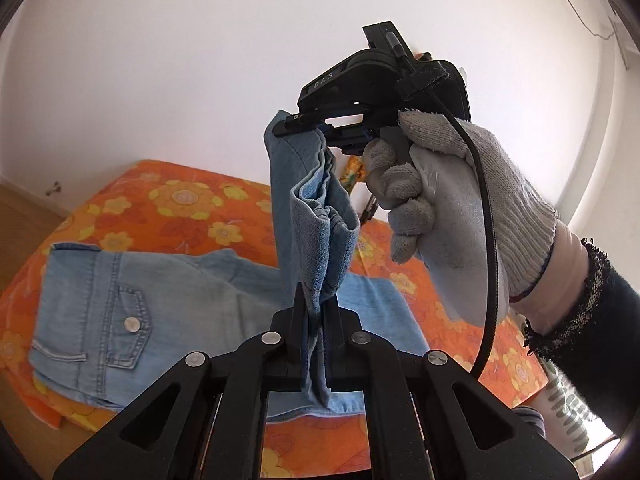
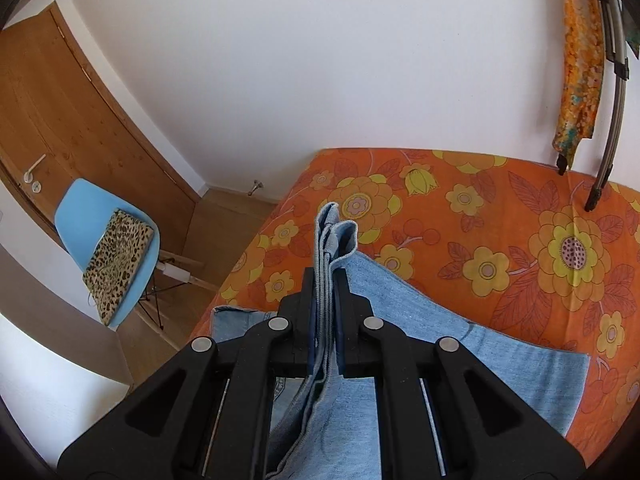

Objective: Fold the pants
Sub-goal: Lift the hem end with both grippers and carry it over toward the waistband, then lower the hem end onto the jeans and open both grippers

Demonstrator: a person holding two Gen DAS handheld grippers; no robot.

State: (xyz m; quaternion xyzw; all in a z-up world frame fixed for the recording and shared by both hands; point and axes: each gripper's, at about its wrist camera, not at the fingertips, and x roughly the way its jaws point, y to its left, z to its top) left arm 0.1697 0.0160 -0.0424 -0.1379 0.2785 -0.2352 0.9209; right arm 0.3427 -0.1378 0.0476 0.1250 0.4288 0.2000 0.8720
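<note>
Light blue denim pants (image 1: pixel 92 304) lie on the bed, waist and back pocket at the left in the left wrist view. The leg ends are lifted off the bed. My left gripper (image 1: pixel 316 298) is shut on a bunched hem that rises from its jaws. Higher up, a hand in a white knit glove (image 1: pixel 440 208) holds my right gripper (image 1: pixel 298 128), shut on the other end of that lifted denim. In the right wrist view the right gripper (image 2: pixel 325 276) pinches stacked hem layers above the flat leg of the pants (image 2: pixel 460 344).
The bed (image 2: pixel 500 220) has an orange cover with yellow flowers and stands against a white wall. Left of it are a blue chair (image 2: pixel 80 216) with a leopard-print cushion (image 2: pixel 120 256) and a wooden door (image 2: pixel 60 120). An orange cloth (image 2: pixel 580 60) and a metal frame (image 2: pixel 612 120) lean at the far right.
</note>
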